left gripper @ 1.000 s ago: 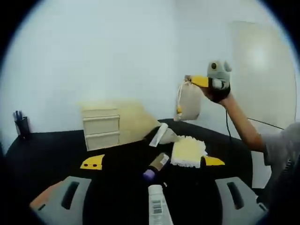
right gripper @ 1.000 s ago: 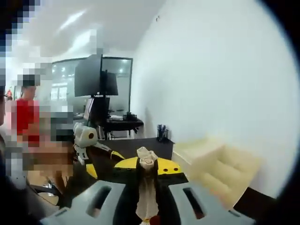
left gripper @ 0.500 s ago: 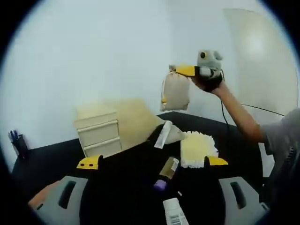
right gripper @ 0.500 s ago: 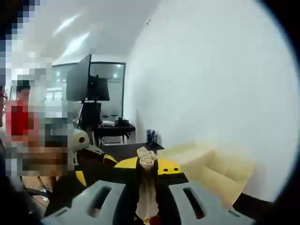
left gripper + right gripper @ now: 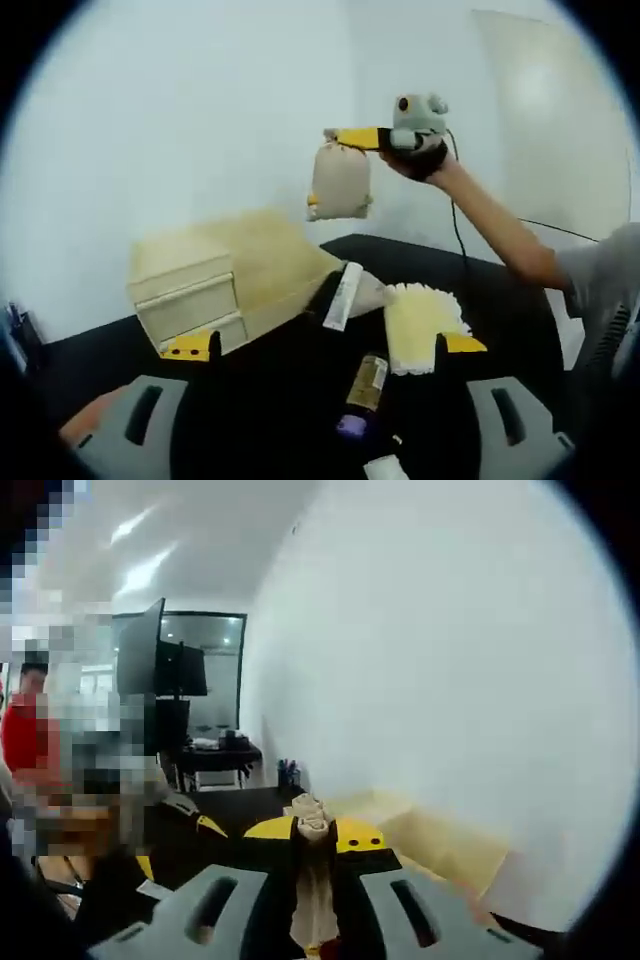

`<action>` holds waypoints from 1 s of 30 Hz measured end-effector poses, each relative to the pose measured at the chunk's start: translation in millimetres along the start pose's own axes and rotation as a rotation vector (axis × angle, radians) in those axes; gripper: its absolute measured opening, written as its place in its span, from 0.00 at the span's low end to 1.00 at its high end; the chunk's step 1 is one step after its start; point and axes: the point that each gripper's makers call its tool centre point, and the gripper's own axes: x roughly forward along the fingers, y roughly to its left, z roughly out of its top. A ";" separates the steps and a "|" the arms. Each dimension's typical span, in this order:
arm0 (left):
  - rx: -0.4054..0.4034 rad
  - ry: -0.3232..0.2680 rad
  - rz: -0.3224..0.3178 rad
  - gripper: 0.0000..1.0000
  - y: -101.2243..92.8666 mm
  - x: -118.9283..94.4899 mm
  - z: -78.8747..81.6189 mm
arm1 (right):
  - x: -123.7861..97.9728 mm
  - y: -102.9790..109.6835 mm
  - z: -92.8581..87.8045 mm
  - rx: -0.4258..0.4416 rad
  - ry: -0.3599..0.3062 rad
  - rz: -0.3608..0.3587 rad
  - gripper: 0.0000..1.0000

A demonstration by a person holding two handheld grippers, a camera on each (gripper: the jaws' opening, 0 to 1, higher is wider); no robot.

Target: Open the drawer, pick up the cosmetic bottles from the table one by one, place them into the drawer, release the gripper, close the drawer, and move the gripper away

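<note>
A soft, matt cloth pouch (image 5: pixel 339 182); a pale, smooth wood-look drawer unit (image 5: pixel 190 297); a fluffy yellow duster (image 5: pixel 413 322); a glossy amber bottle (image 5: pixel 366 383) on a matt black table (image 5: pixel 500 300).

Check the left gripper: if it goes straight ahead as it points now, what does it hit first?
Probably the brown bottle with the purple cap, lying on the black table between the left gripper fingertips. Beyond it sits the white tube, though depth is unclear.

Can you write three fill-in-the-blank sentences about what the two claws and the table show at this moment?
1. The right claw holds a small cloth ____ up in the air.
2. The bottle with the purple cap is lying on the ____ table.
3. The drawer unit's drawers are all ____.

Missing words: bag; black; closed
</note>
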 end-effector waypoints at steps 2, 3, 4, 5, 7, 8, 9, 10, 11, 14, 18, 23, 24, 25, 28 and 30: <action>0.004 0.003 0.003 0.82 4.4 3.2 1.6 | 9.6 -7.9 -4.4 -0.017 0.020 -0.017 0.09; 0.004 0.003 0.003 0.81 6.1 5.0 2.8 | 14.1 -11.2 -6.0 -0.025 0.029 -0.022 0.09; 0.003 -0.001 0.001 0.80 8.1 7.5 4.4 | 18.6 -15.3 -7.7 -0.038 0.038 -0.029 0.09; -0.001 -0.001 -0.002 0.79 13.4 10.8 7.1 | 21.7 -18.7 -8.5 -0.045 0.042 -0.037 0.09; -0.015 0.023 -0.003 0.78 16.8 19.3 4.3 | 29.8 -25.0 -12.1 -0.070 0.054 -0.059 0.09; -0.023 0.040 -0.003 0.78 18.1 22.2 1.9 | 33.1 -29.1 -13.3 -0.086 0.056 -0.072 0.09; -0.036 0.051 -0.001 0.78 19.4 23.8 0.6 | 36.5 -33.7 -13.4 -0.119 0.057 -0.079 0.09; -0.058 0.054 0.006 0.78 21.6 25.7 0.6 | 39.5 -38.7 -14.7 -0.129 0.065 -0.086 0.09; -0.086 0.053 0.011 0.78 24.1 27.2 2.3 | 43.1 -44.1 -15.0 -0.132 0.070 -0.097 0.09; -0.116 0.033 0.035 0.78 30.5 26.8 9.9 | 53.3 -63.6 -14.2 -0.134 0.072 -0.114 0.09; -0.117 0.007 0.080 0.76 42.1 29.1 22.1 | 64.8 -84.0 -15.4 -0.118 0.080 -0.128 0.09; -0.103 0.022 0.104 0.76 43.7 40.3 25.9 | 74.0 -108.8 -18.6 -0.144 0.104 -0.134 0.09; -0.093 0.025 0.114 0.75 45.9 43.4 25.4 | 74.9 -114.8 -18.2 -0.147 0.103 -0.134 0.09; -0.098 0.060 0.136 0.75 47.4 45.2 19.4 | 75.9 -119.7 -17.7 -0.158 0.101 -0.133 0.09; -0.040 0.078 0.154 0.75 47.4 46.9 17.8 | 77.9 -130.4 -22.3 -0.225 0.120 -0.147 0.09; -0.059 0.067 0.129 0.75 40.7 46.4 20.7 | 81.8 -142.0 -26.6 -0.250 0.129 -0.165 0.09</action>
